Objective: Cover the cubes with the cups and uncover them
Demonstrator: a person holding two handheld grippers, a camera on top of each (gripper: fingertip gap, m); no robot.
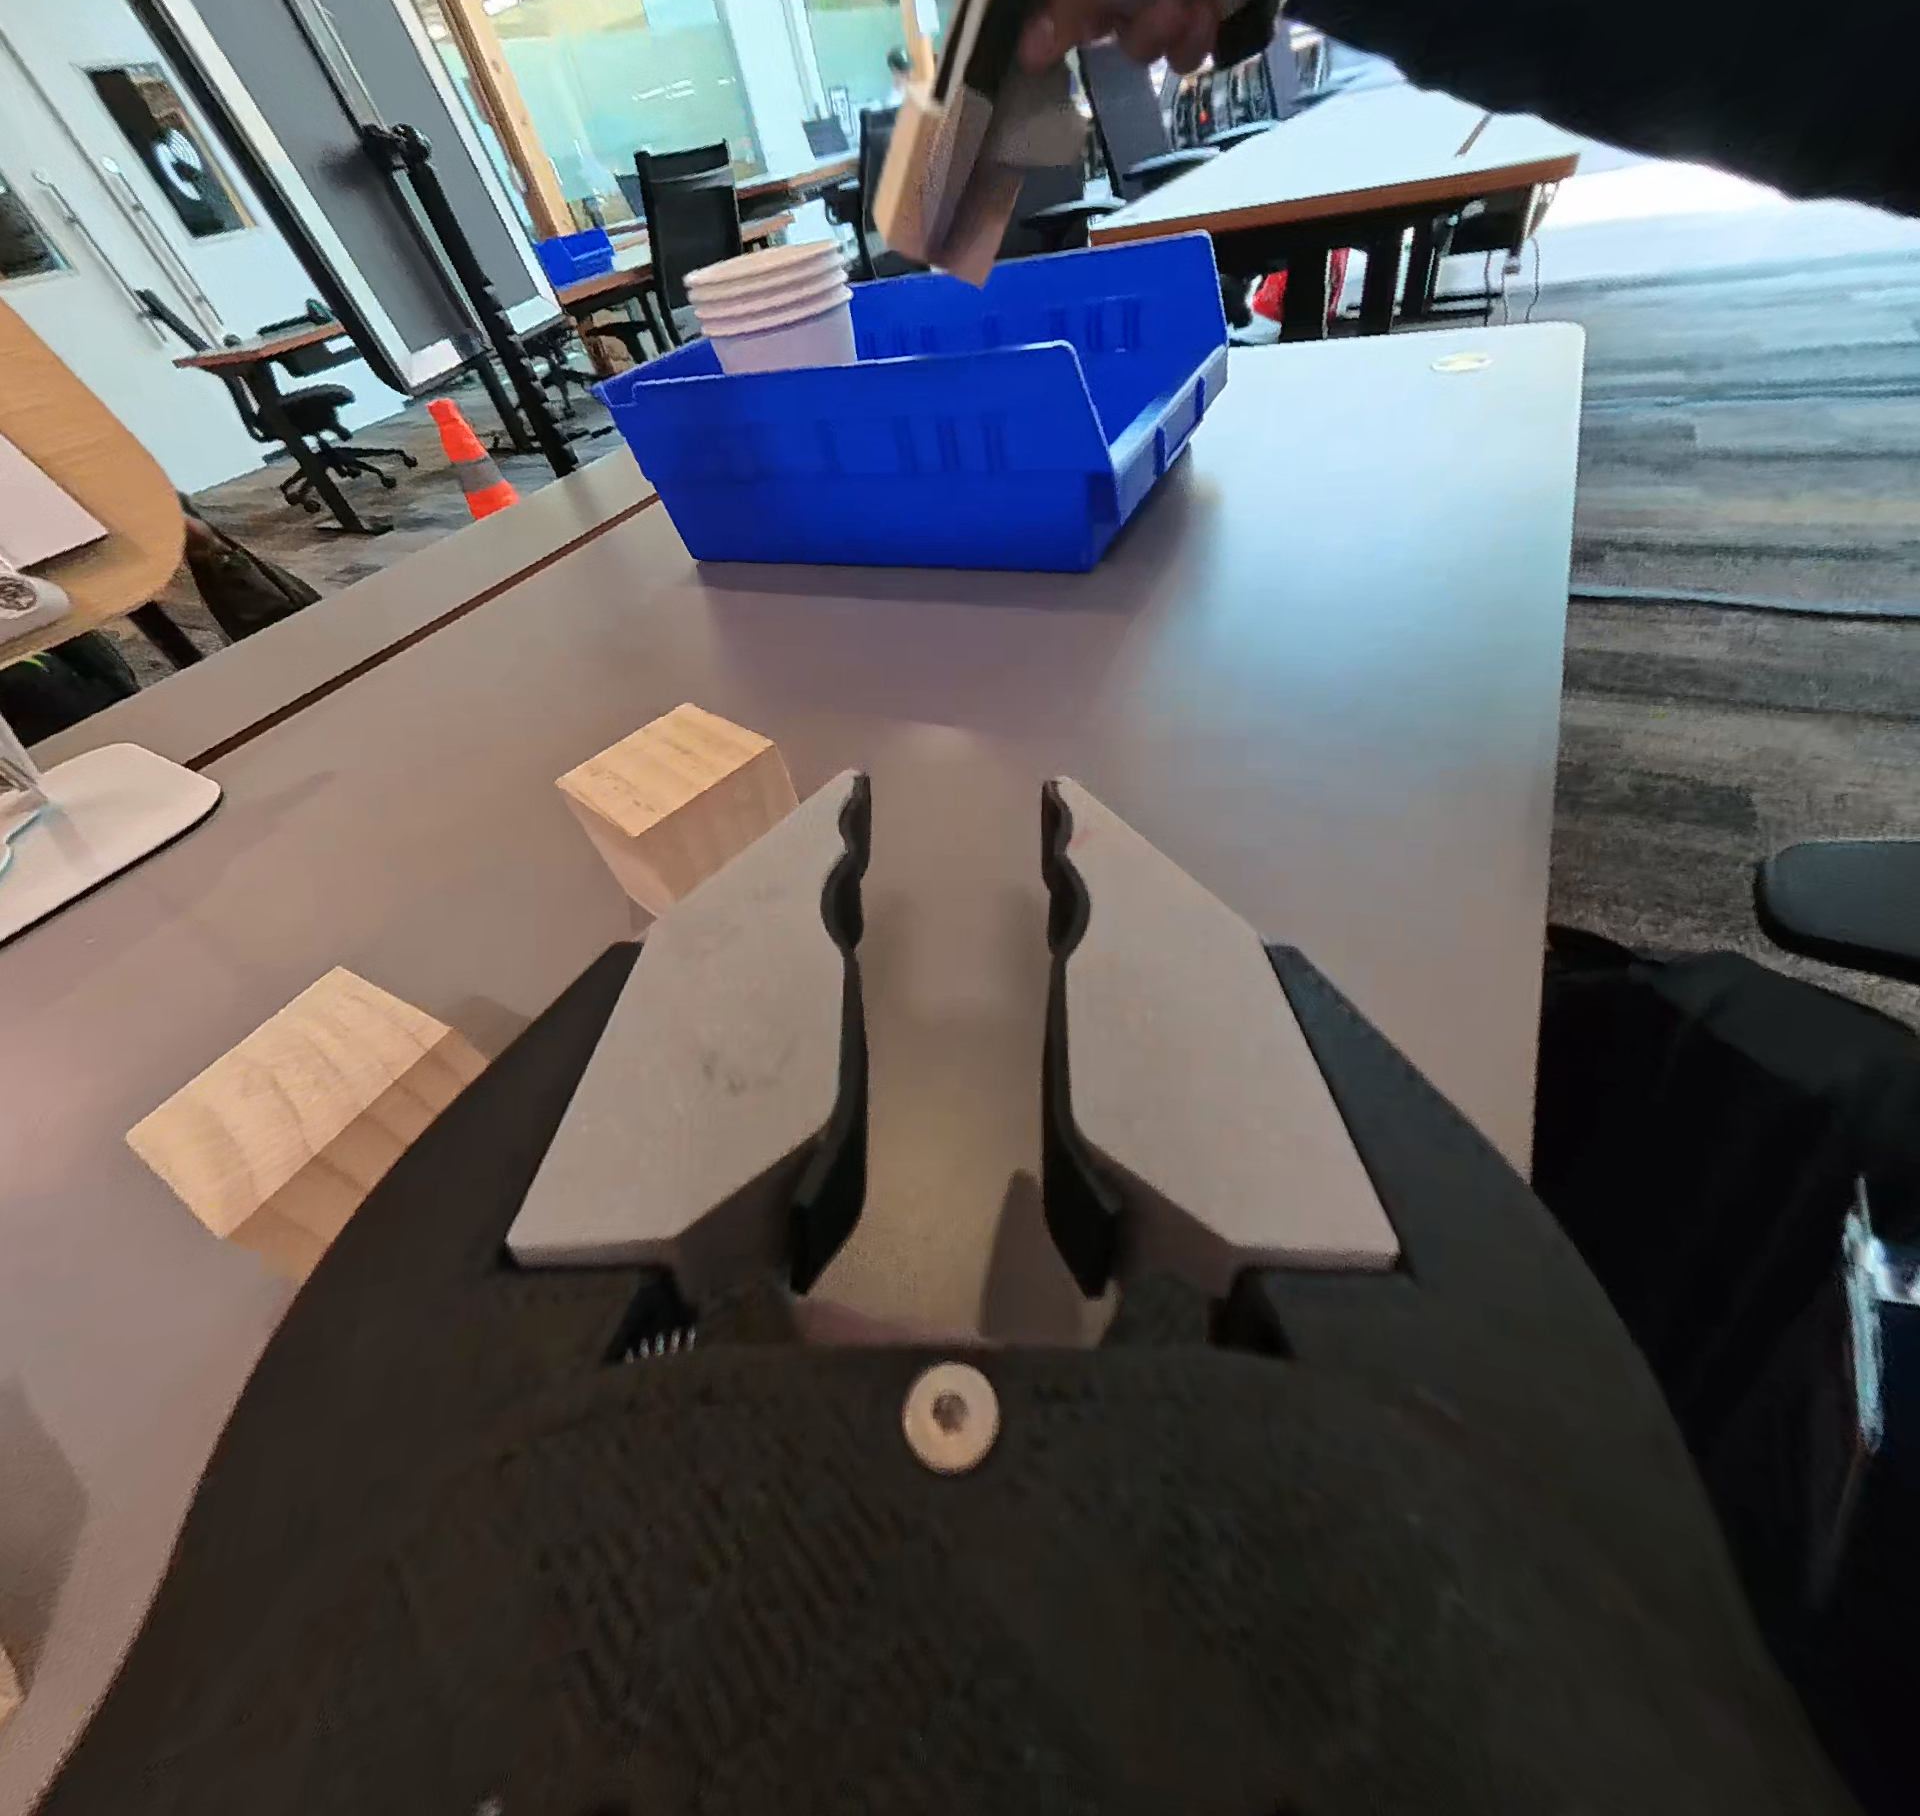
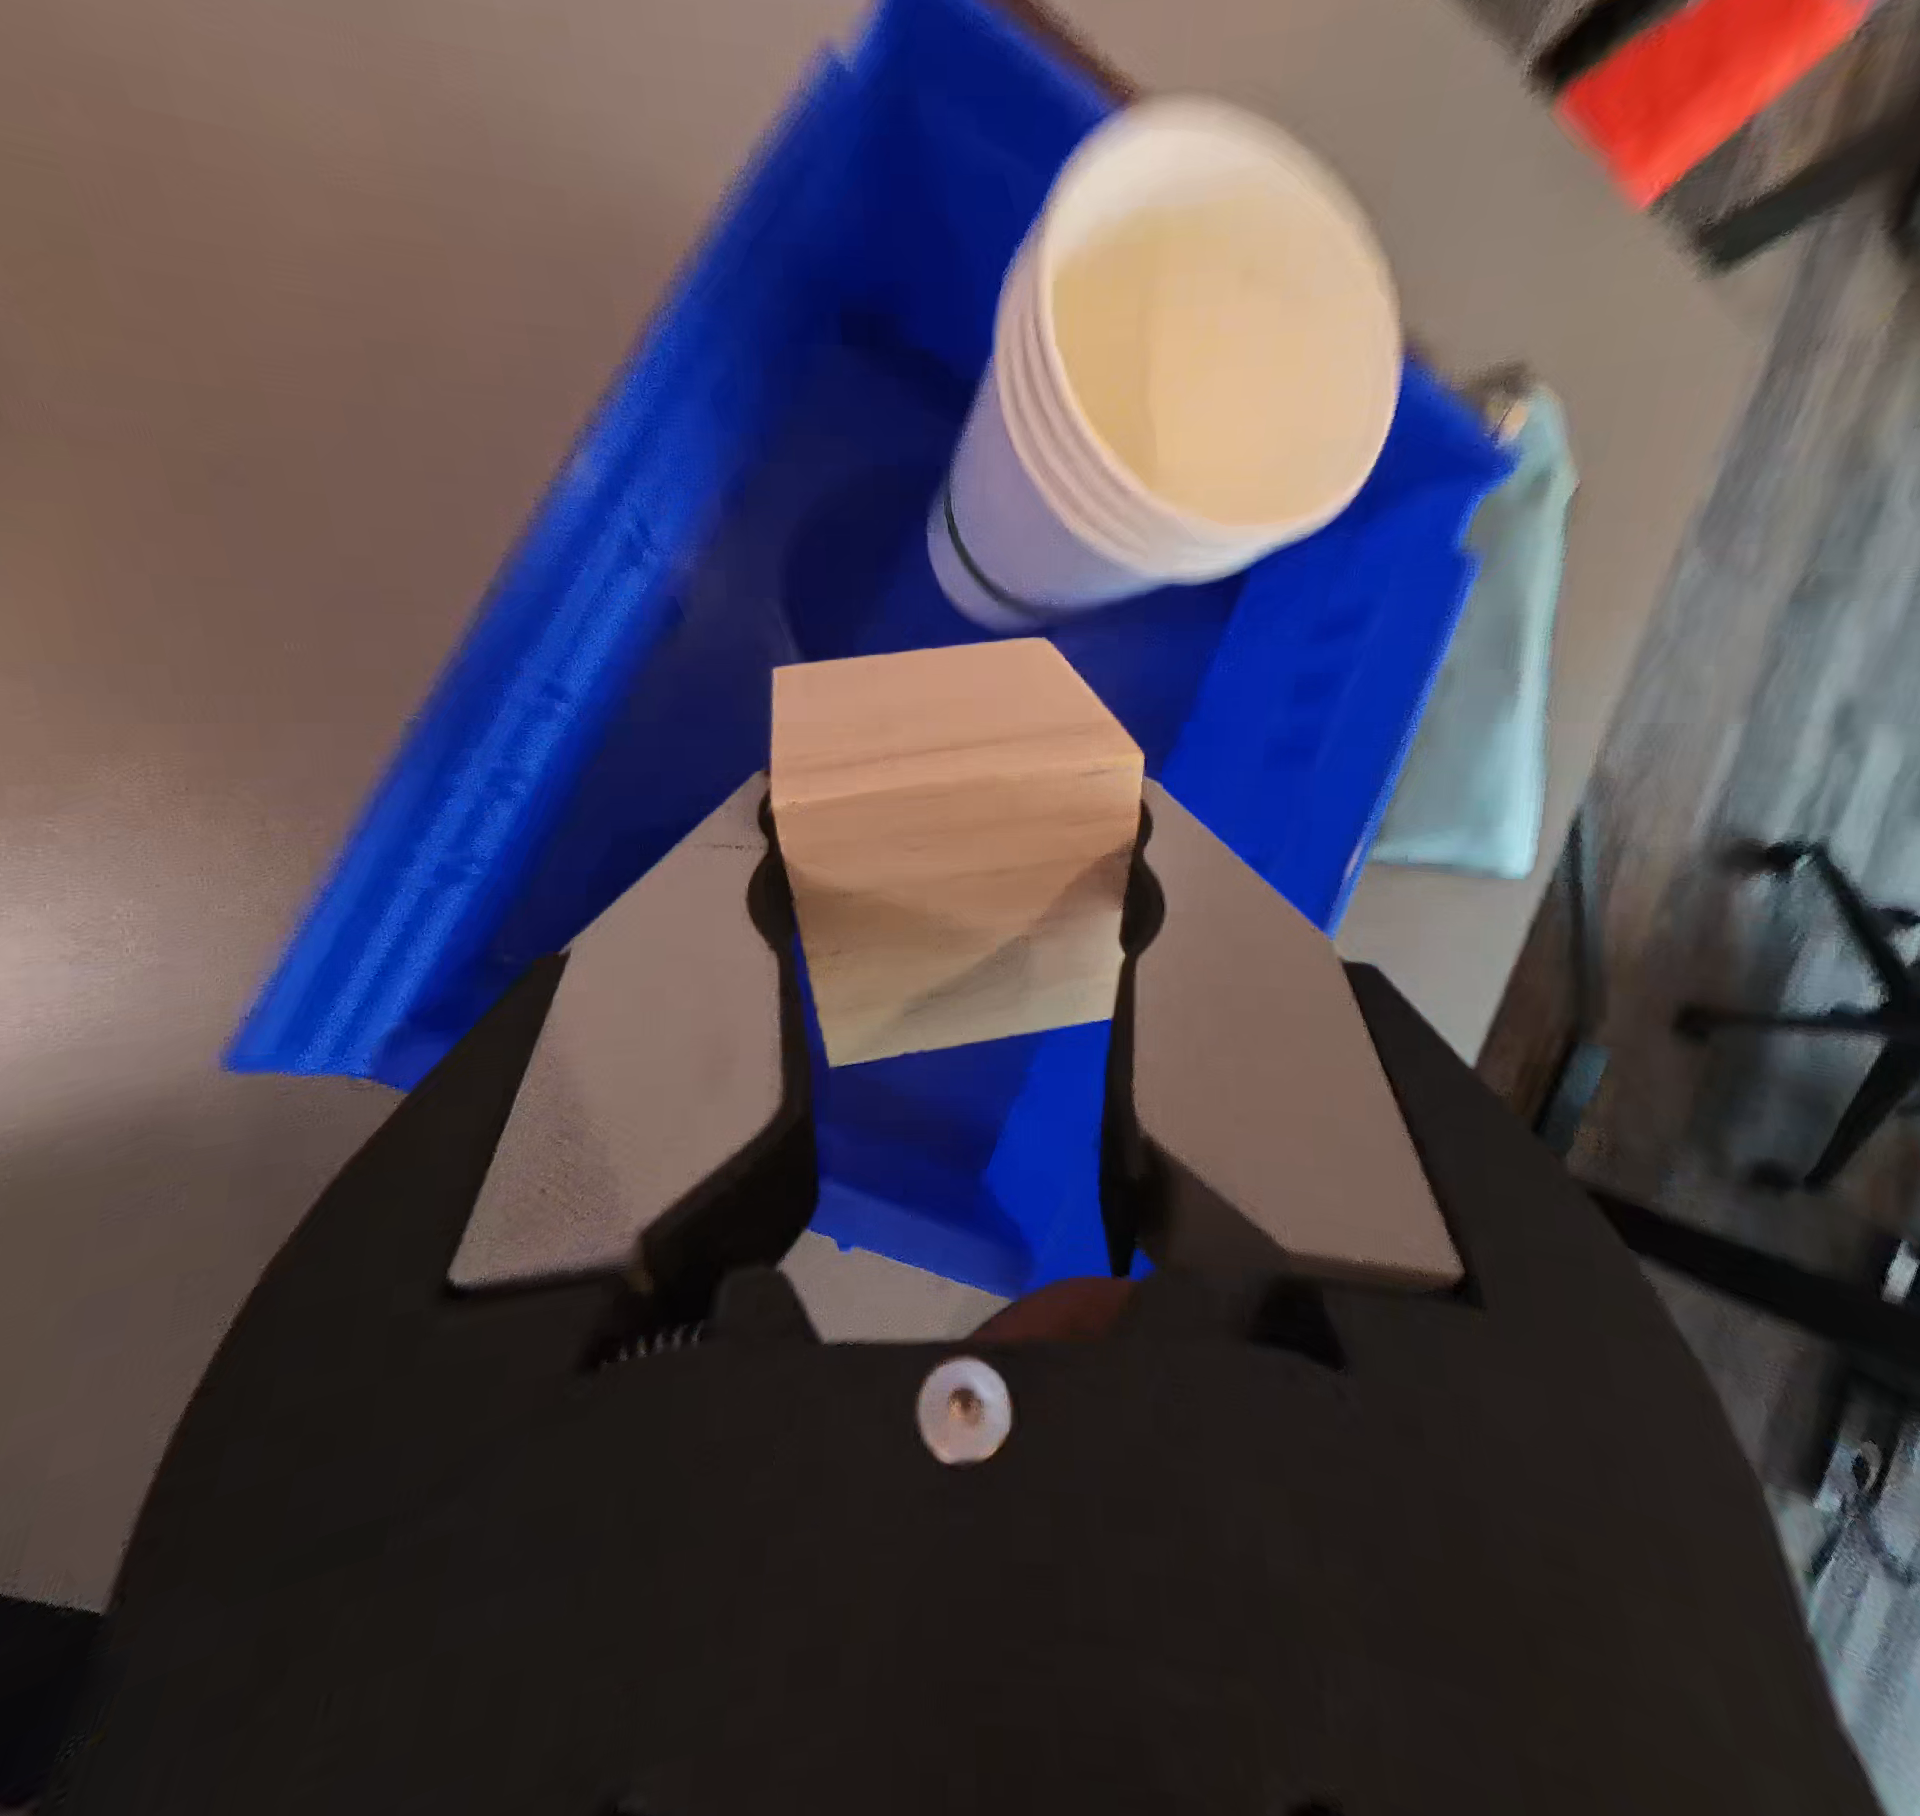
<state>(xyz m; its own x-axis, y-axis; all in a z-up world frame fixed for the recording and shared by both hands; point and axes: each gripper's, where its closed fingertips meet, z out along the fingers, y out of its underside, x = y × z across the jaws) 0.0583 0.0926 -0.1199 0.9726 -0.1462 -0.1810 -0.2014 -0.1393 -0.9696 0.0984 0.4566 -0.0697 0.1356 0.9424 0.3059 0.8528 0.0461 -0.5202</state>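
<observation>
My right gripper [image 2: 951, 831] is shut on a wooden cube [image 2: 951, 873] and holds it in the air above the blue bin [image 2: 540, 686]. The left wrist view shows the same gripper and cube [image 1: 920, 177] over the bin [image 1: 883, 478]. A stack of white paper cups [image 2: 1174, 364] stands in the bin, also seen in the left wrist view [image 1: 774, 312]. My left gripper [image 1: 954, 810] is open and empty, low over the grey table [image 1: 1299, 675]. Two wooden cubes lie on the table to its left, one near the fingertip [image 1: 675, 810] and one closer [image 1: 301, 1112].
A white flat stand base [image 1: 94, 821] sits at the table's left edge. The table's right edge [image 1: 1558, 727] drops to carpet. An orange cone [image 1: 473, 462], office chairs and desks stand beyond the table.
</observation>
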